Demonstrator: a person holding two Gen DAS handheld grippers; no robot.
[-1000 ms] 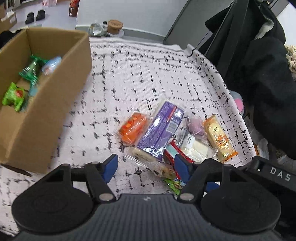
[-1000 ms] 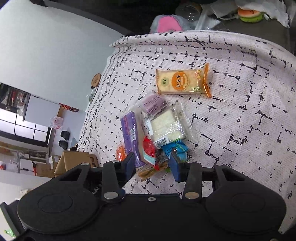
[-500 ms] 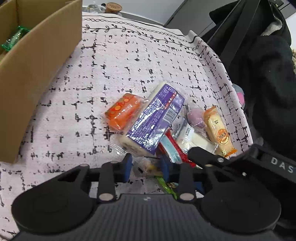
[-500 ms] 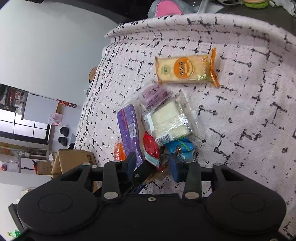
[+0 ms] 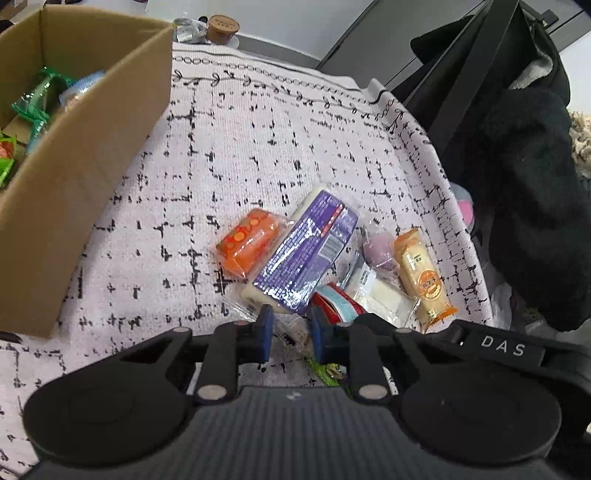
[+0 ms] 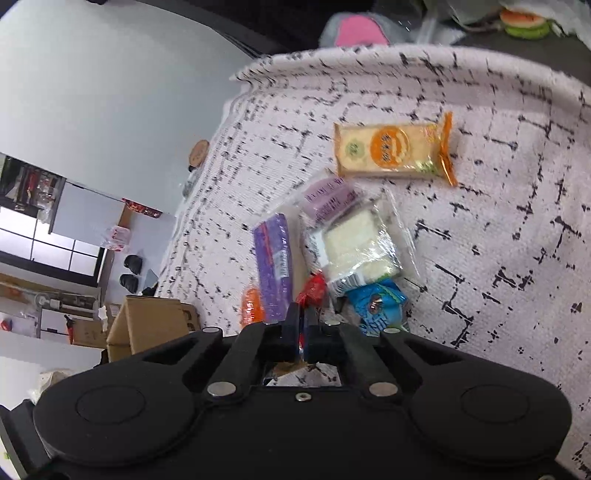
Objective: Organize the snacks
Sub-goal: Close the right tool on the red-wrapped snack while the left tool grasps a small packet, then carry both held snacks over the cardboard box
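Note:
A pile of snacks lies on the patterned cloth: an orange packet (image 5: 249,242), a purple pack (image 5: 306,251), a white sandwich pack (image 6: 360,249), a yellow-orange cracker pack (image 6: 391,151), a lilac packet (image 6: 327,197) and a blue packet (image 6: 378,302). My left gripper (image 5: 290,334) is shut on a clear-wrapped snack (image 5: 291,328) at the pile's near edge. My right gripper (image 6: 303,323) is shut on a red packet (image 6: 312,290). The cardboard box (image 5: 85,155) stands at the left with several snacks inside.
A black coat (image 5: 532,192) hangs over a chair at the right of the table. A small brown-lidded cup (image 5: 222,27) stands past the far edge. The cloth's edge (image 6: 406,55) curves close behind the pile. More boxes (image 6: 147,325) sit on the floor.
Both grippers closed from open: the left onto the clear-wrapped snack, the right onto the red packet. The left wrist view drew back a little, so more of the box shows.

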